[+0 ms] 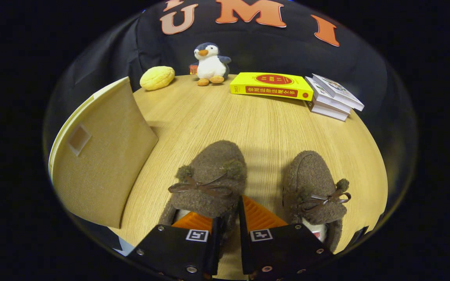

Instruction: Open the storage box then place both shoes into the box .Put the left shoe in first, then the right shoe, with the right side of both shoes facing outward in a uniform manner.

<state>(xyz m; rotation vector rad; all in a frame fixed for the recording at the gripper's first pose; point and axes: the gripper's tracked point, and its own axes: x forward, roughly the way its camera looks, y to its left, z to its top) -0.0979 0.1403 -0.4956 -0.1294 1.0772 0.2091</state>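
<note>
Two brown fuzzy shoes with bow laces stand on the wooden table (217, 117), toes pointing away from me. The left shoe (209, 175) is right at my fingers. My gripper (228, 218) is shut on the side wall of this shoe's opening: one finger sits inside the opening, the other outside, with the fuzzy collar pinched between them. The right shoe (315, 187) stands free just to the right of the fingers. The beige fabric storage box (100, 156) stands left of the shoes, a flat fabric face with a small square tab turned toward them. Its inside is hidden.
Beyond the shoes, along the table's far edge, stand a yellow bun-shaped toy (157, 77), a plush penguin (210, 64), a yellow book (271, 86) and a stack of white books (333, 97). Bare wood lies between the shoes and these things.
</note>
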